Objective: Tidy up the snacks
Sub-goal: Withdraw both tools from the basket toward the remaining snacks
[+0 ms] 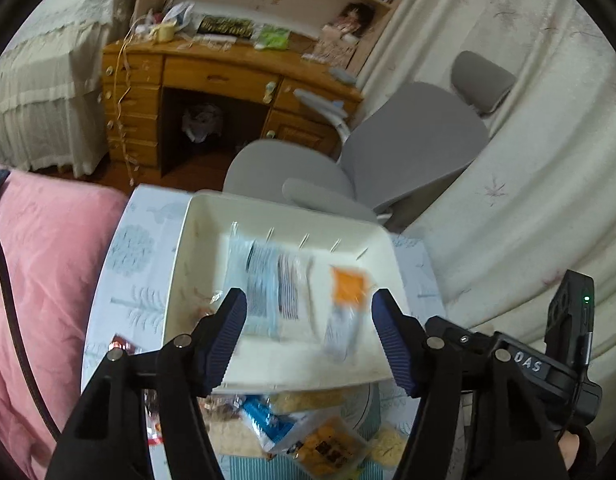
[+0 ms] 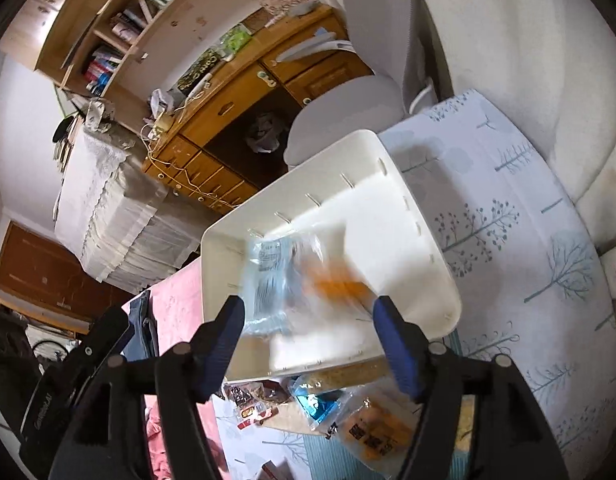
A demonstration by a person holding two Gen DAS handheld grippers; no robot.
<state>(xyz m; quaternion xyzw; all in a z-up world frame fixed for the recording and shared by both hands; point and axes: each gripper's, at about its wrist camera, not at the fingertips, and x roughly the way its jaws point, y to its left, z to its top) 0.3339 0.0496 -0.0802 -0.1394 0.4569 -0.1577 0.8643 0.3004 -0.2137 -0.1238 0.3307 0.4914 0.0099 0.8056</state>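
Observation:
A white plastic bin sits on the tree-print cloth. Inside it lie blurred snack packets: a pale blue one and an orange-and-clear one. My left gripper is open and empty, just above the bin's near side. My right gripper is open and empty over the same bin. More snack packets lie in front of the bin: a blue one, an orange one and a red-brown one.
A pink blanket lies left of the cloth. A grey chair stands behind the bin, with a wooden desk further back. A cream curtain hangs at the right. The tree-print cloth extends right of the bin.

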